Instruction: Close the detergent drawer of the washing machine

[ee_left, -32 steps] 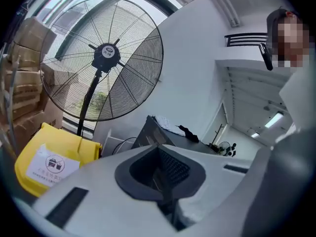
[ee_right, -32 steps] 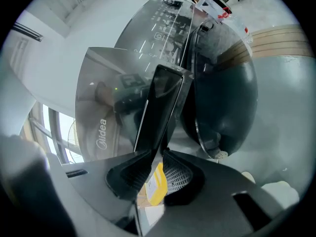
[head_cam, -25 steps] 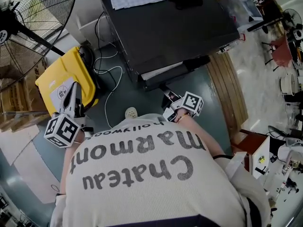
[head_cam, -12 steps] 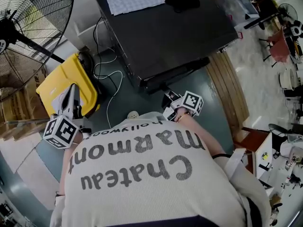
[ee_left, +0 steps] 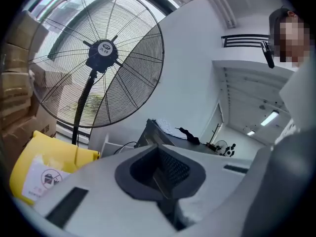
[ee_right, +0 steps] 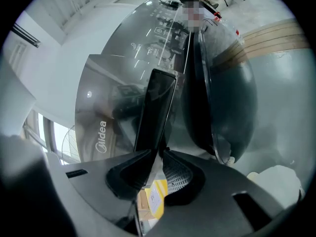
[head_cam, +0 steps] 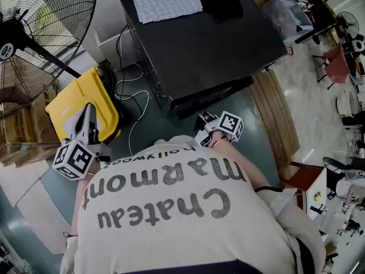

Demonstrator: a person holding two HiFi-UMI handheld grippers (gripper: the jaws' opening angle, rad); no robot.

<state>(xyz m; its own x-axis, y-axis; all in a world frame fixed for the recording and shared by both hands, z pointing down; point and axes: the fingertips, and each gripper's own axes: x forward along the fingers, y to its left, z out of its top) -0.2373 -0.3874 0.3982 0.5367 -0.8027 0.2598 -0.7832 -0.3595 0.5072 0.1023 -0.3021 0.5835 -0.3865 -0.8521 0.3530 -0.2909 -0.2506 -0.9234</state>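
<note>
Right gripper's (ee_right: 157, 153) jaws clamp the drawer (ee_right: 157, 102); "Midea" reads on the washer (ee_right: 101, 132) just left of them. Left gripper's (ee_left: 161, 171) jaws are together.

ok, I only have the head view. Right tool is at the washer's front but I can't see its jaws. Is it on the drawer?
Observer: Yes. The right gripper view shows the right tool with its jaws closed on the edge of the dark drawer front.
Operator: Left tool holding anything?
Observer: No. In the left gripper view the left tool has its jaws together, nothing between them, pointed toward the standing fan.
Operator: Which machine is it?
Observer: Midea lettering shows on the glossy front panel beside the drawer front.
</note>
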